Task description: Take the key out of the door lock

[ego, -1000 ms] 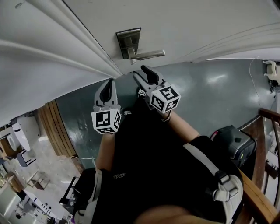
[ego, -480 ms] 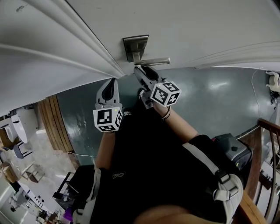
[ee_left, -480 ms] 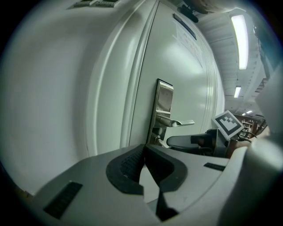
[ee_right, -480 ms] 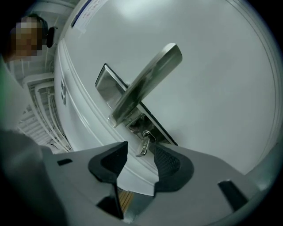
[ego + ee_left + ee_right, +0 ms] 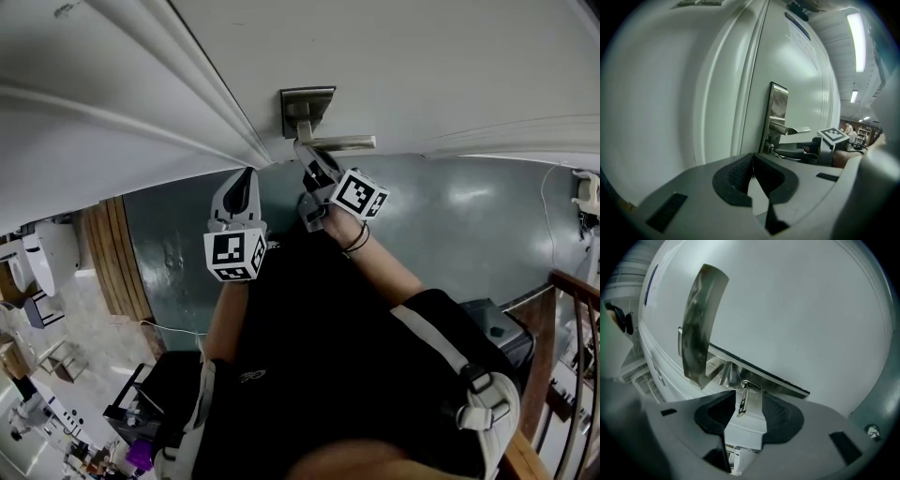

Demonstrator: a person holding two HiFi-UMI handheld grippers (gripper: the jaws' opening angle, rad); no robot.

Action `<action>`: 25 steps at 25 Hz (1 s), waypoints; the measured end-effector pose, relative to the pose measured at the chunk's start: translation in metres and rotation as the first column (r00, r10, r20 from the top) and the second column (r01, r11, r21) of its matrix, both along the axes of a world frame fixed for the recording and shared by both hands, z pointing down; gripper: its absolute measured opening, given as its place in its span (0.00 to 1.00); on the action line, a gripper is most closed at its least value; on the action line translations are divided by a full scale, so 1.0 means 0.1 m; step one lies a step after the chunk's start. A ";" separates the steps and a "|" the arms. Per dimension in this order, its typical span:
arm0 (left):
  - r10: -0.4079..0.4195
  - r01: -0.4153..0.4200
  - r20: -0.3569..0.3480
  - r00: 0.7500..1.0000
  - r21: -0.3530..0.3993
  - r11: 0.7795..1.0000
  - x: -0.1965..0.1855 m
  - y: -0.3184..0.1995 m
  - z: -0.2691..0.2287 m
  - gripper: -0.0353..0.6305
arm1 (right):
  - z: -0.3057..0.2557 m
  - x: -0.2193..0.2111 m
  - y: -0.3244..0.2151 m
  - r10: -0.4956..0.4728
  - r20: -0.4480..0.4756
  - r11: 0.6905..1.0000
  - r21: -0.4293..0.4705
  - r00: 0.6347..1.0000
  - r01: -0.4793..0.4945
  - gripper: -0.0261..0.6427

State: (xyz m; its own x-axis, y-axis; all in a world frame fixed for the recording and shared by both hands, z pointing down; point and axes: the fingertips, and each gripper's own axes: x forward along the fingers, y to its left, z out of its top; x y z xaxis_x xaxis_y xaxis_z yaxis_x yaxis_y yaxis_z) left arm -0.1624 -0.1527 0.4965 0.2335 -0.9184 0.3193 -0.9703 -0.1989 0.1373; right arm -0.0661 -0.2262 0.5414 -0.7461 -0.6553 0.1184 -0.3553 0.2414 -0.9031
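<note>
A brushed-metal lock plate [image 5: 305, 105] with a lever handle [image 5: 342, 143] sits on the white door [image 5: 422, 56]. My right gripper [image 5: 305, 157] reaches up just under the handle. In the right gripper view a small silver key [image 5: 743, 401] on a ring hangs below the lever [image 5: 764, 378] beside the plate [image 5: 701, 324]. The key lies in the gap of my right gripper [image 5: 745, 405], whose jaws stand open around it. My left gripper [image 5: 246, 178] hangs lower left, away from the lock, its tips together on nothing [image 5: 753, 159].
The door frame's mouldings [image 5: 159, 103] run diagonally at the left. Grey-green floor [image 5: 450, 206] lies below, with a wooden railing [image 5: 562, 319] at the right, a dark case [image 5: 497, 323] beside it and wood panelling [image 5: 112, 262] at the left.
My right gripper has moved up and forward from below the lock, so its jaws now sit right under the handle. The left gripper has barely shifted.
</note>
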 end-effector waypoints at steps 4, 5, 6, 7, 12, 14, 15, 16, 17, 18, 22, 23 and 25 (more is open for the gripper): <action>-0.005 0.005 -0.001 1.000 -0.003 1.000 -0.01 -0.01 0.01 0.09 | 0.00 -0.02 -0.05 0.014 0.026 1.000 -0.002 1.000 -0.014 0.29; -0.005 0.005 0.001 1.000 -0.002 1.000 0.00 -0.01 0.00 0.09 | -0.01 -0.02 -0.06 0.017 0.034 1.000 -0.004 0.999 -0.017 0.29; -0.004 0.004 0.003 1.000 -0.002 1.000 0.01 -0.02 -0.01 0.09 | -0.02 -0.01 -0.08 0.023 0.043 1.000 -0.006 0.999 -0.023 0.28; -0.003 0.003 0.005 1.000 -0.001 1.000 0.01 -0.02 -0.01 0.09 | -0.03 -0.01 -0.09 0.030 0.052 1.000 -0.009 0.998 -0.029 0.28; -0.002 0.002 0.005 1.000 0.003 1.000 0.00 -0.04 -0.04 0.09 | -0.04 -0.01 -0.10 0.058 0.112 0.998 -0.036 0.992 -0.054 0.25; -0.001 0.001 0.002 1.000 0.004 1.000 0.00 -0.05 -0.03 0.09 | -0.04 0.00 -0.10 0.068 0.133 0.997 -0.056 0.989 -0.061 0.24; 0.000 0.000 0.001 1.000 0.004 1.000 0.00 -0.05 -0.04 0.09 | -0.02 0.01 -0.10 0.073 0.135 0.996 -0.067 0.988 -0.064 0.24; 0.001 -0.001 0.000 1.000 0.005 1.000 0.01 -0.06 -0.04 0.09 | -0.02 0.02 -0.10 0.075 0.135 0.995 -0.075 0.988 -0.065 0.21; 0.001 -0.001 -0.001 1.000 0.005 1.000 0.01 -0.06 -0.04 0.09 | -0.03 0.02 -0.10 0.078 0.141 0.994 -0.081 0.987 -0.067 0.17; 0.002 -0.002 -0.001 1.000 0.005 1.000 0.00 -0.06 -0.04 0.09 | -0.04 0.01 -0.10 0.084 0.156 0.994 -0.086 0.984 -0.071 0.13; 0.003 -0.003 -0.004 1.000 0.008 1.000 0.00 -0.05 -0.03 0.09 | -0.03 0.02 -0.10 0.110 0.180 0.990 -0.103 0.977 -0.092 0.12; 0.002 -0.002 -0.005 1.000 0.009 1.000 0.00 -0.04 -0.03 0.09 | -0.02 0.02 -0.10 0.114 0.180 0.990 -0.104 0.977 -0.096 0.12; -0.002 0.002 -0.007 1.000 0.010 1.000 -0.01 -0.03 -0.03 0.09 | -0.02 0.04 -0.09 0.116 0.170 0.990 -0.098 0.979 -0.100 0.09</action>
State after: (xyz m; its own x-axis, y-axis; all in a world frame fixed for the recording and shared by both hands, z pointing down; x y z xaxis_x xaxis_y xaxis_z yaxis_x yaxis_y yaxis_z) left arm -0.1639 -0.1553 0.4934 0.2338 -0.9221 0.3084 -0.9698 -0.1984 0.1421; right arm -0.0626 -0.2353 0.5396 -0.6860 -0.7256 0.0540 -0.2098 0.1262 -0.9696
